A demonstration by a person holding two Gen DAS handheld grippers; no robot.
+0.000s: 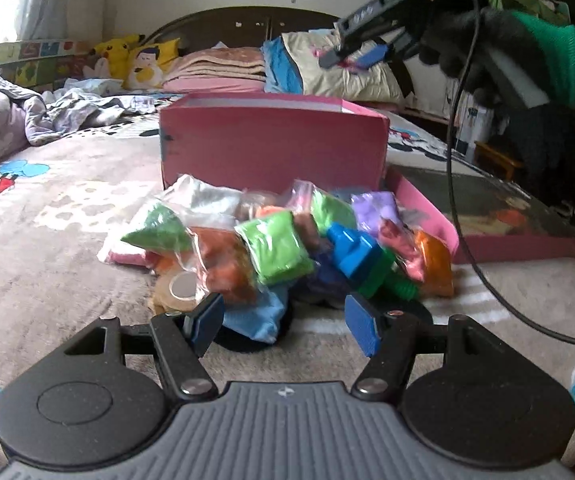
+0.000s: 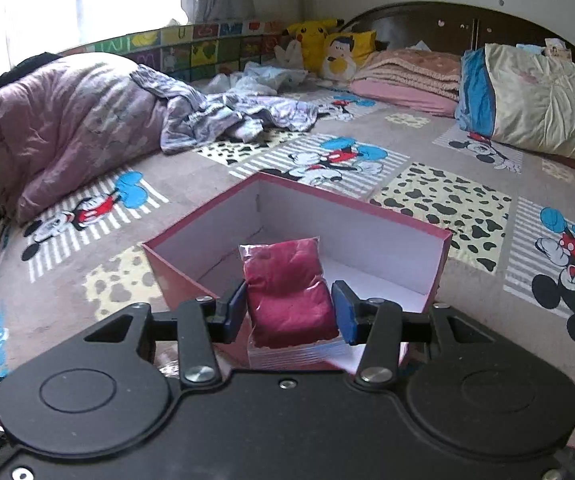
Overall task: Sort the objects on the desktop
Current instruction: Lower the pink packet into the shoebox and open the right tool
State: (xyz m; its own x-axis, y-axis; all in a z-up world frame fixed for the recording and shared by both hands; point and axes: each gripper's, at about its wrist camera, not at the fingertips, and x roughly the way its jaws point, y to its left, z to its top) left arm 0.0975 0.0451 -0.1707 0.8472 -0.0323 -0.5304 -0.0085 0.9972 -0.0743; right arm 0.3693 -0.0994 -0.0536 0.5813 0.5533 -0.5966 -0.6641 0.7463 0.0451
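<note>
A pile of small clear bags of coloured clay lies on the bed in front of a pink box, with a blue and green toy bolt and a tape roll among them. My left gripper is open and empty, low before the pile. My right gripper is shut on a dark red clay bag and holds it above the open pink box, whose white inside shows nothing else. The right gripper also shows in the left wrist view, high above the box.
The box lid lies to the right of the pile. A cable hangs from the right gripper across it. Pillows, folded blankets, crumpled bedding and plush toys lie at the far side of the bed.
</note>
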